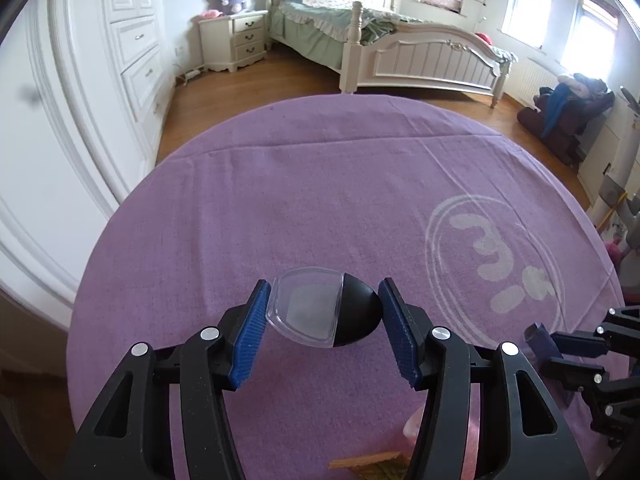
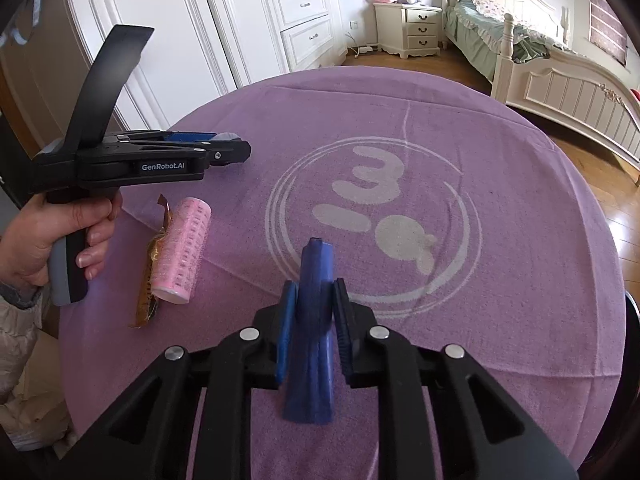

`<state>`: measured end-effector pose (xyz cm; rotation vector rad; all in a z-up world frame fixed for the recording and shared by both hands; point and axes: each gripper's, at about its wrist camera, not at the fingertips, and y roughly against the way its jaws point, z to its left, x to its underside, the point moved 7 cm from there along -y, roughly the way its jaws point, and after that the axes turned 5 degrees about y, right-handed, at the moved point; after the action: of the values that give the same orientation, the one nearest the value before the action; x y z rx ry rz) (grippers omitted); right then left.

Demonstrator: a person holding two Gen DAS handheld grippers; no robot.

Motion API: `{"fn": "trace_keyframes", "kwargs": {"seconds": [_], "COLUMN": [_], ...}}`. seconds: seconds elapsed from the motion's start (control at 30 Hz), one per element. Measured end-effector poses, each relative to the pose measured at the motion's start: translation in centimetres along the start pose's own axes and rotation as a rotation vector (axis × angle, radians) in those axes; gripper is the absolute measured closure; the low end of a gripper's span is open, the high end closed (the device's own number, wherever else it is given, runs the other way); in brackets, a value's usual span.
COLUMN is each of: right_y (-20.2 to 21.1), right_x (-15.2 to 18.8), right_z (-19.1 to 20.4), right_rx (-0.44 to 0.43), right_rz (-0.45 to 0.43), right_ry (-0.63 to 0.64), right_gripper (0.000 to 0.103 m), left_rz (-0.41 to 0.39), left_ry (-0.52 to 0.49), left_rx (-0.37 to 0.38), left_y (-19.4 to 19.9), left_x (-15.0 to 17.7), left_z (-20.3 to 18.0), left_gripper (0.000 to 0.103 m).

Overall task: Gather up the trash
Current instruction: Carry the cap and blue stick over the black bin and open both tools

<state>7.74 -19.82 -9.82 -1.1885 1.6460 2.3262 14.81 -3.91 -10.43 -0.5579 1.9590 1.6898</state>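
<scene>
Pink roll (image 2: 179, 250) beside gold wrapper (image 2: 149, 276), unobstructed

Ahead of both your tongs the purple-clothed tabletop (image 1: 320, 184) lies bare to its far edge. Between them, near your left hand (image 2: 44, 240), a pink roll (image 2: 180, 250) and gold wrapper (image 2: 150, 280) (touching each other) block the near-left corner.

Table (image 1: 320, 184) cover: matt purple woven cloth, creased; container (image 1: 320, 312): clear glossy plastic lid, smooth black base; blue wrapper (image 2: 312, 320): crinkled matt foil; pink roll (image 2: 180, 252): textured paper; fingers (image 1: 250, 336): ribbed blue rubber; floor (image 1: 280, 76): glossy wood.
</scene>
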Motion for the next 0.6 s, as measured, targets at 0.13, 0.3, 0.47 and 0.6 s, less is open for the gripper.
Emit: {"fn": "trace_keyframes", "kwargs": {"seconds": [0.13, 0.3, 0.47, 0.6], "right_y": [1.5, 5.3, 9.9, 12.8], "right_x": [-0.2, -1.2, -1.3, 0.1], "right_z": [-1.2, -4.5, -9.6, -13.9], "right_rx": [-0.001, 0.038, 0.111, 0.169], "right_rz": [-0.072, -0.222, -0.373, -0.438], "right_ry": [-0.044, -0.134, -0.251, -0.331], "right_gripper": [0.085, 0.085, 0.085, 0.085], "left_rz": [-0.071, -0.150, -0.196, -0.207], "left_ry": [-0.015, -0.086, -0.156, -0.231], "left_rx": [0.047, 0.121, 0.212, 0.273], "left_y": [2.1, 4.8, 6.0, 5.9], "left_x": [-1.2, -2.9, -4.1, -4.5], "left_z": [-2.8, -8.9, -16.3, -22.5], "left_gripper": [0.047, 0.047, 0.047, 0.047]}}
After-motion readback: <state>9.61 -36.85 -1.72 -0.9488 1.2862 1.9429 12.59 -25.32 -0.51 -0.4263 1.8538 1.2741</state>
